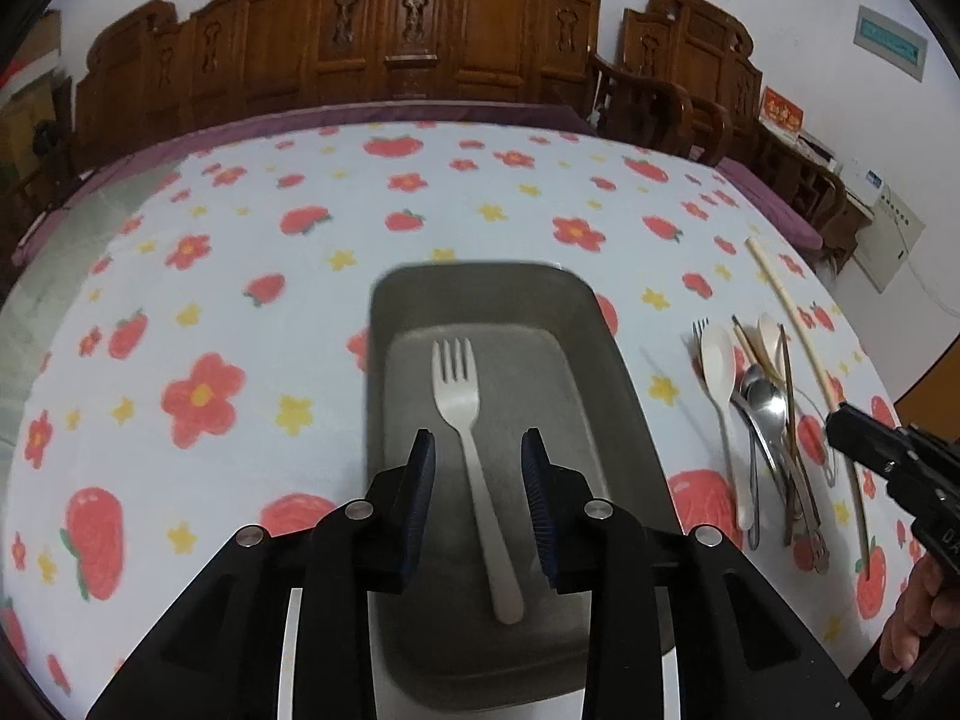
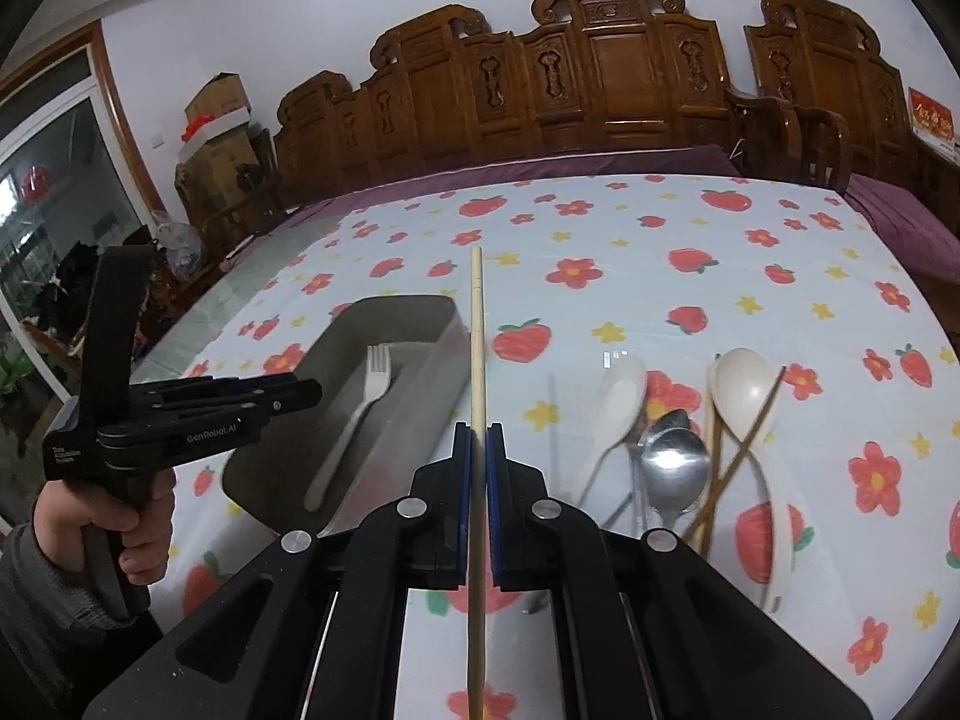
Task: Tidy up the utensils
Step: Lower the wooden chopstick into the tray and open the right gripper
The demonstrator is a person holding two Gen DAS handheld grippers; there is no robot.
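Observation:
A white plastic fork (image 1: 474, 450) lies flat in the grey rectangular tray (image 1: 390, 312), tines pointing away. My left gripper (image 1: 478, 447) hovers over its handle with the jaws open, pads clear of the fork on both sides. In the right wrist view the same fork (image 2: 354, 426) rests in the tray (image 2: 444, 360), and the left gripper (image 2: 300, 393) shows from the side above it. My right gripper (image 2: 479, 438) is shut on a pale chopstick (image 2: 477, 372), which sticks out forward past the tray's right wall. That chopstick (image 1: 792, 324) also shows at the right of the left wrist view.
A heap of utensils (image 2: 672, 456) lies on the flowered tablecloth right of the tray: white spoons, metal spoons, brown chopsticks, a metal fork (image 1: 699, 330). A hand (image 2: 120, 534) holds the left gripper's handle. Carved wooden chairs (image 2: 600, 78) stand beyond the far table edge.

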